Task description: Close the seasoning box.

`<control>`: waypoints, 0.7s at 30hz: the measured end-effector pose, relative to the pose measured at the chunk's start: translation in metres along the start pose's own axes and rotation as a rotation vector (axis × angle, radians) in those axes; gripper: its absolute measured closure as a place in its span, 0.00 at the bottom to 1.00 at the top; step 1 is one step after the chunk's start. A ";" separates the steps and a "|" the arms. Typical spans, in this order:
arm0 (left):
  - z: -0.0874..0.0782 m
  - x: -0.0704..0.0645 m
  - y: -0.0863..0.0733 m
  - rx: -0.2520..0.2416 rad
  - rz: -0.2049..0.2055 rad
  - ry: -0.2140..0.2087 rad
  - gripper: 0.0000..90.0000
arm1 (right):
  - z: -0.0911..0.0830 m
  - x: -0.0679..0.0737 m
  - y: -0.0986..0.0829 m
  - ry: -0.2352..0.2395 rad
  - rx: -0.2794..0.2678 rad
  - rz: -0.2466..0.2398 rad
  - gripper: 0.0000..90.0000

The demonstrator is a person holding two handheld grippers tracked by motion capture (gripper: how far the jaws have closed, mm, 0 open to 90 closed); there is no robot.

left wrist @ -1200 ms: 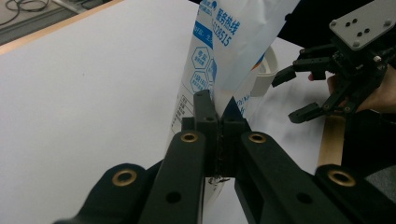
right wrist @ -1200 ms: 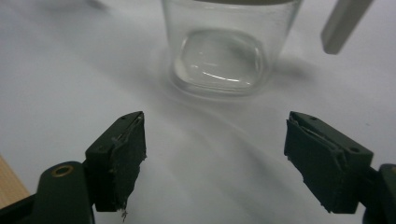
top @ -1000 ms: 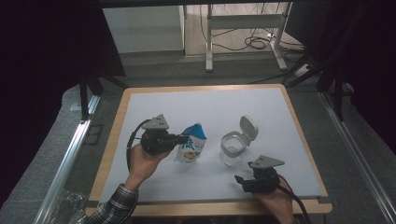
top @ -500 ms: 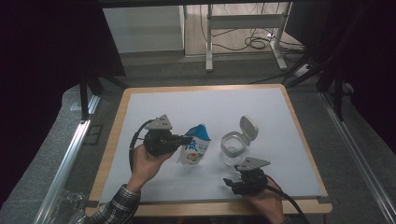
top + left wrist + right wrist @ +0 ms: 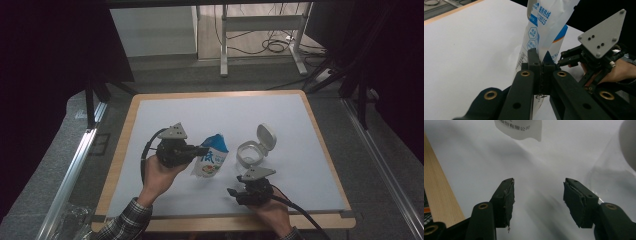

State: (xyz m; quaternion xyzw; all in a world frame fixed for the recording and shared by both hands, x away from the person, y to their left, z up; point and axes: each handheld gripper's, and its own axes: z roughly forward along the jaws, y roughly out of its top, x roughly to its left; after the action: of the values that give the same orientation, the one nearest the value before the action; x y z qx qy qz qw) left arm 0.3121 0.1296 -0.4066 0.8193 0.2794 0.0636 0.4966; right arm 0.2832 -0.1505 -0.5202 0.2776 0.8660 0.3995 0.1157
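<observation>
A white and blue printed pouch (image 5: 212,159) is held off the white mat, with my left gripper (image 5: 201,149) shut on its side edge. In the left gripper view the jaws (image 5: 541,65) pinch the pouch (image 5: 545,22), which rises above them. My right gripper (image 5: 233,192) stands open near the front edge, just below and right of the pouch, its jaws pointing left. Its fingers (image 5: 506,195) are wide apart over bare mat, and the pouch's bottom corner (image 5: 521,127) hangs ahead of them. The right gripper (image 5: 565,58) also appears behind the pouch in the left gripper view.
A clear round container (image 5: 249,154) with its white flip lid (image 5: 265,136) raised stands right of the pouch; its wall (image 5: 611,170) is close to the right gripper's right finger. The table's wooden rim (image 5: 120,160) frames the white mat (image 5: 215,115).
The right gripper has moved left along the front of the table, closer to the pouch and below the container. The left gripper with the pouch has barely shifted.
</observation>
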 end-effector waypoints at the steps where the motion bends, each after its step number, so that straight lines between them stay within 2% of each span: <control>1: 0.000 -0.001 0.000 0.000 0.000 -0.002 1.00 | 0.001 0.001 0.001 -0.001 -0.003 0.000 0.48; 14: 0.000 -0.003 0.004 -0.002 -0.006 0.000 1.00 | 0.022 0.008 0.014 0.012 -0.031 0.019 0.52; 21: -0.001 -0.005 0.006 -0.003 -0.012 -0.003 1.00 | 0.035 0.013 0.019 -0.018 -0.038 0.012 0.52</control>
State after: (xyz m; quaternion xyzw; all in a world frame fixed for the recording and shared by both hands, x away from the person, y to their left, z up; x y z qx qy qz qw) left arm 0.3101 0.1260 -0.3996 0.8169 0.2832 0.0597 0.4988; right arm 0.2944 -0.1108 -0.5281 0.2843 0.8554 0.4142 0.1264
